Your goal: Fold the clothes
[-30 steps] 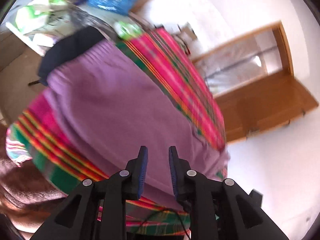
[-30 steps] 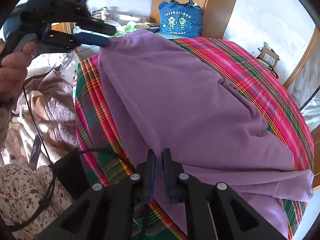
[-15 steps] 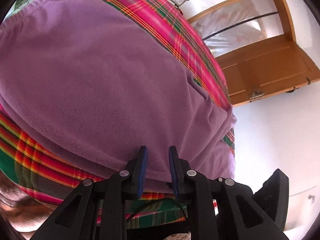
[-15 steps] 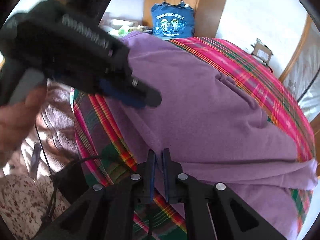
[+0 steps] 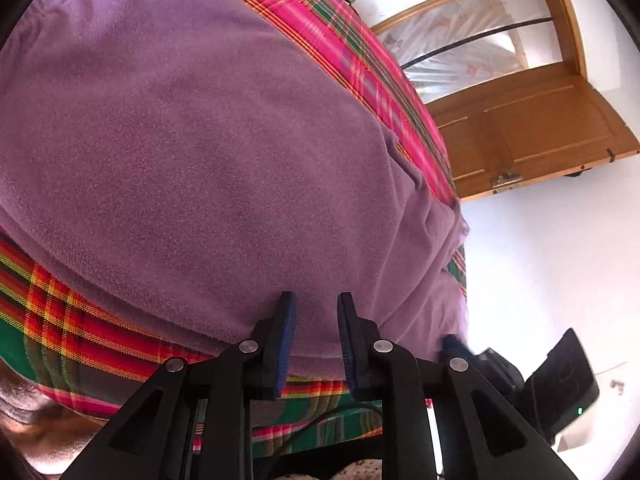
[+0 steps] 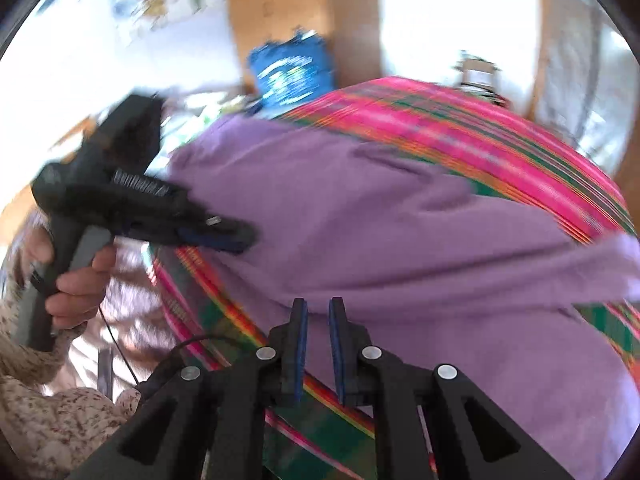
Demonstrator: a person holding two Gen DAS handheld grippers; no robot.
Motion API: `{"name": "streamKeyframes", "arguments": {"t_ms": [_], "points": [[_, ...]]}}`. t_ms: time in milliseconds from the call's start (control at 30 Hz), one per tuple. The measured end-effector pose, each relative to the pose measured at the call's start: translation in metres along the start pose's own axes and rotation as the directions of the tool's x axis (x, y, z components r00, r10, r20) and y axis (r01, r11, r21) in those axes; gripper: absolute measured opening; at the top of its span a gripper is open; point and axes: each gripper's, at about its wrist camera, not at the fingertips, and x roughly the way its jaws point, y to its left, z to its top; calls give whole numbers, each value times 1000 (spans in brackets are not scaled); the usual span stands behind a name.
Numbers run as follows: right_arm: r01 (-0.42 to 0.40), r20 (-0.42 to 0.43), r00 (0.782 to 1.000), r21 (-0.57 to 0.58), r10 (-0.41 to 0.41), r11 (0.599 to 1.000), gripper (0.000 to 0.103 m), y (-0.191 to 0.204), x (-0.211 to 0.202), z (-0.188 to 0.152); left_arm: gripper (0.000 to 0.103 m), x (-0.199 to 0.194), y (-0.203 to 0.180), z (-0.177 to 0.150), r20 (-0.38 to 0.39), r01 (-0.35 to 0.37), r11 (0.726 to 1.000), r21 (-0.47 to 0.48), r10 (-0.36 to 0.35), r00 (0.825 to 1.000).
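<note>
Lowered left tongs [image 5: 313, 304] apparently gape over purple garment's [image 5: 192, 128] near edge.

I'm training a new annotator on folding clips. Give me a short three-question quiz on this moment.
1. True or false: the purple fleece garment lies on a pink-and-green plaid cloth.
2. Which stands beyond the cloth in the right wrist view: A) a blue printed bag, B) a red bucket, C) a grey laptop?
3. Fill in: the left gripper is ____ over the garment's near edge, clamping nothing.

Key: 1 true; 2 A; 3 open.
</note>
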Motion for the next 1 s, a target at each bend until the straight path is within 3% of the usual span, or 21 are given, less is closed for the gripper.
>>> {"name": "streamKeyframes", "arguments": {"t_ms": [133,233,300,400,500,567,633,867,1000], "points": [[118,34,992,143,-124,983,12,-54,-48,-18,22,-2,3,1,-8,4,1000,17,-3,1000],[242,3,968,255,-251,936,12,-94,-87,-39,22,-2,6,1,-6,31,999,21,-31,1000],[338,-28,938,306,-347,890,12,-115,-114,-55,22,-2,8,-1,-5,44,999,12,-44,999],[471,-81,875,374,-478,799,12,-147,-156,-78,22,-5,12,-5,-4,62,998,3,-62,998],[536,-86,822,454,-563,712,12,-166,-198,-93,22,-8,13,-7,-4,65,998,3,-65,998],[540,-74,803,511,-591,669,23,-175,-213,-99,22,-8,13,-7,-6,61,998,6,-61,998],[494,-41,816,566,-576,660,28,-183,-206,-100,22,-9,11,-8,-8,48,999,24,-47,999],[292,-22,927,665,-373,687,28,-211,-103,-85,22,-11,12,-7,-10,51,998,32,-50,999],[231,5,950,660,-311,715,28,-218,-63,-60,22,-7,12,-3,-18,64,998,25,-63,998]]}}
